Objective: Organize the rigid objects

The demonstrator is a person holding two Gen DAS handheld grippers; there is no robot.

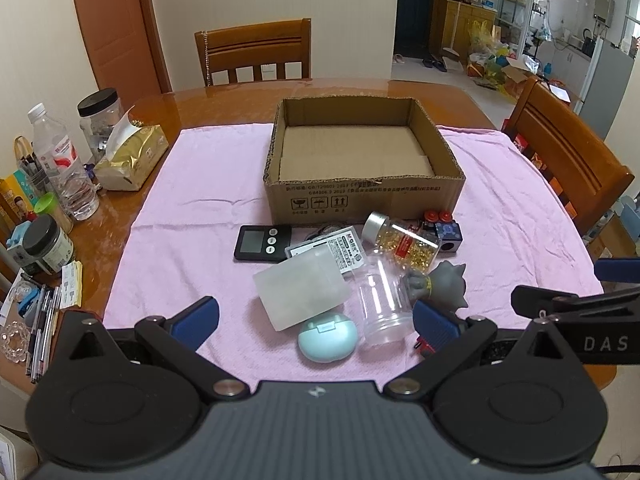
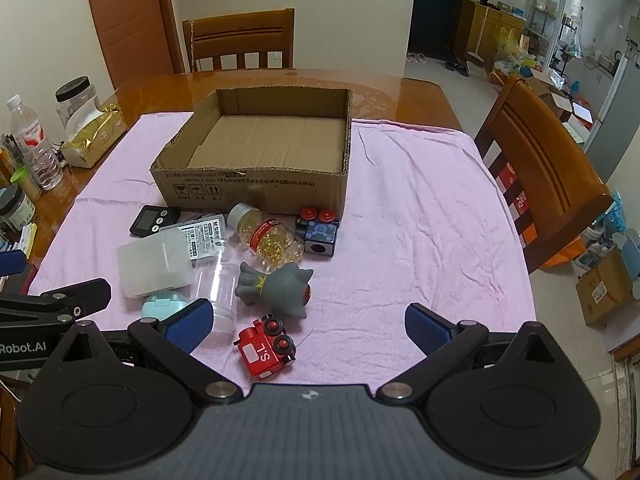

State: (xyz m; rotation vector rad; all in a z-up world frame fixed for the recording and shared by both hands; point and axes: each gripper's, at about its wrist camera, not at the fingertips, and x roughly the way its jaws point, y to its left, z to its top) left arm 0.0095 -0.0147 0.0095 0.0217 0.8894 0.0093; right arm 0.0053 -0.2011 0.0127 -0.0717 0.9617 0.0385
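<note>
Both the left gripper (image 1: 316, 320) and the right gripper (image 2: 308, 326) hover low over the counter's pink cloth (image 2: 420, 216), jaws spread wide and holding nothing. The clutter (timer (image 1: 262, 243), pill bottle (image 2: 266, 237), clear jar (image 1: 382, 300), grey toy (image 2: 280, 288), red train (image 2: 267, 350)) lies just before the empty box (image 1: 360, 196).

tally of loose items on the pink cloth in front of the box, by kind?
Toys: 3: red train, grey figure, cube toy
Jars/bottles: 2: capsule bottle, clear jar
Electronics/packs: 3: timer, labelled pack, teal case
Plastic box: 1
Total: 9
</note>
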